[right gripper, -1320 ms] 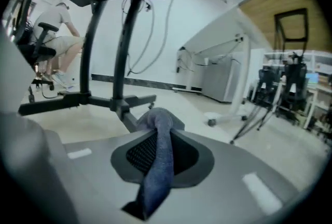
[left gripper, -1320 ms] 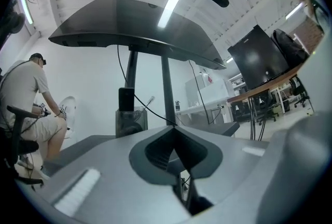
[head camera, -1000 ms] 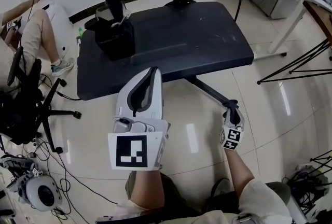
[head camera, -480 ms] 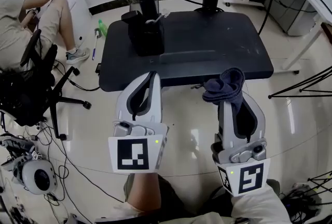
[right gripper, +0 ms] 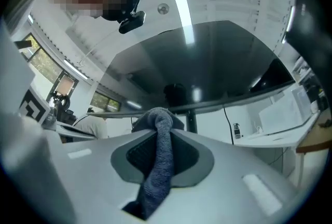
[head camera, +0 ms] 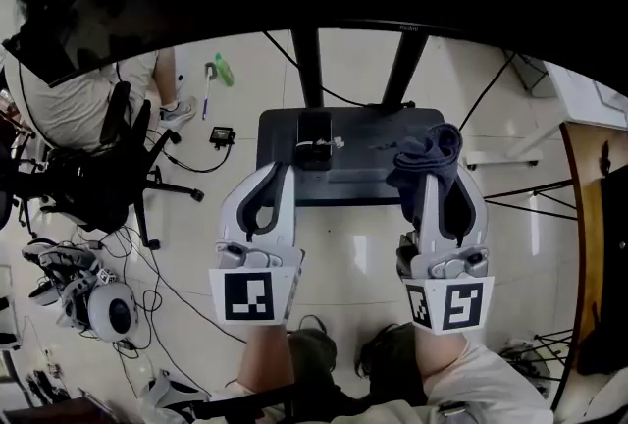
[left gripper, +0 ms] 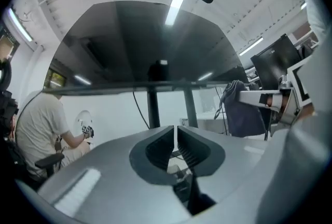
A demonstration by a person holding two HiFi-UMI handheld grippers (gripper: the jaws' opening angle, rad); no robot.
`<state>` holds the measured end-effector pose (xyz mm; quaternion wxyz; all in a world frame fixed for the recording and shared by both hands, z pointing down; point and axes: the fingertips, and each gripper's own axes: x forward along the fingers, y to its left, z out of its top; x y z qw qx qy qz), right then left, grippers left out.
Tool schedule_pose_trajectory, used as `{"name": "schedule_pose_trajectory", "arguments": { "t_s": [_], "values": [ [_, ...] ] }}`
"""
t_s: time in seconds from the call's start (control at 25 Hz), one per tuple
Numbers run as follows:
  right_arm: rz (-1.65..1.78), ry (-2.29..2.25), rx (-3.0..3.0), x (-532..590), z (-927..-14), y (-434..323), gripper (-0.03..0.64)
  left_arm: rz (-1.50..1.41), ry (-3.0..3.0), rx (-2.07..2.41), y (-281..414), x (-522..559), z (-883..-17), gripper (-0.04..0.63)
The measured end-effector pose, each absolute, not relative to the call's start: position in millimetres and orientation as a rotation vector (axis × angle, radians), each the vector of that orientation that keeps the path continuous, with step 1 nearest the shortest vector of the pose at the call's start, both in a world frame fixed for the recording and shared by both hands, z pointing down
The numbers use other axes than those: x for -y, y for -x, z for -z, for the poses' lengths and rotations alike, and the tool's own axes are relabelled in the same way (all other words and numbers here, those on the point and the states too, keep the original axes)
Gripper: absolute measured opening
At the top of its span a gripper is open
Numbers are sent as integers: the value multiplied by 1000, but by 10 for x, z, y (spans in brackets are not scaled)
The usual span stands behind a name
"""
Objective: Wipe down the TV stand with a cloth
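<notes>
- Chair [head camera: 93,182] and a seated person [head camera: 74,113] at far left, well apart from the work, with cables trailing over the glossy tile floor [head camera: 353,265].
- Left gripper [head camera: 277,171]: smooth grey plastic shell with dark ribbed pads. Its jaws are drawn almost together, leaving only a thin slit, and nothing is in them. It hangs over the stand's near edge.
- Stand [head camera: 368,179]: a flat, dark, matte base plate with rounded corners, hard and rigid. Two black posts [head camera: 308,69] rise from it to the screen overhead. A small black box [head camera: 314,145] sits on its left part, so I'd guess any wiping there has to go round it.
- Cloth [head camera: 426,155]: dark blue-grey and knit or terry by the look of it. It is bunched in a soft lump over the right gripper's tips, with a tail hanging down between the pads. It is above the stand's right part, and I can't tell that it touches.
- It looks light and limp, likely to fold and drag rather than push, and fuzzy enough to catch dust on that matte plate.
- The hold near its middle seems sound, since it leaves a wad in front to press flat.
- Right gripper [head camera: 436,179]: jaws clamped on the cloth, kept apart only by its thickness.
</notes>
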<state>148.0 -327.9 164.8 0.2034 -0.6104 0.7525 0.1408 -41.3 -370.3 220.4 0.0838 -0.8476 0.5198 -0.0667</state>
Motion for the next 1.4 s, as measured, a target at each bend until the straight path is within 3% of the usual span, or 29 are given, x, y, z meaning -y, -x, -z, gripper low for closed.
{"name": "schedule_pose_trajectory", "arguments": {
  "t_s": [0.24, 0.36, 0.48, 0.68, 1.0, 1.4],
  "values": [
    [-327, 1755, -2110, 2614, 674, -1575, 54, 220, 2521, -1531, 431, 3033, 442, 64],
    [-343, 1807, -2126, 2317, 2181, -1250, 55, 161, 2574, -1514, 820, 2753, 1951, 66],
    [-318, 1839, -2164, 2159, 3049, -791, 55, 137, 2590, -1517, 1352, 2539, 2940, 66],
    [-411, 1831, -2177, 883, 3880, -176, 55, 33, 2529, -1549, 2085, 1347, 3795, 66],
    [-432, 1787, -2173, -1923, 4348, -273, 55, -233, 2377, -1471, 2011, -1368, 4364, 66],
    [-420, 1775, -2204, -3463, 4580, -303, 54, -16, 2442, -1574, 2025, -3063, 4371, 66]
  ]
}}
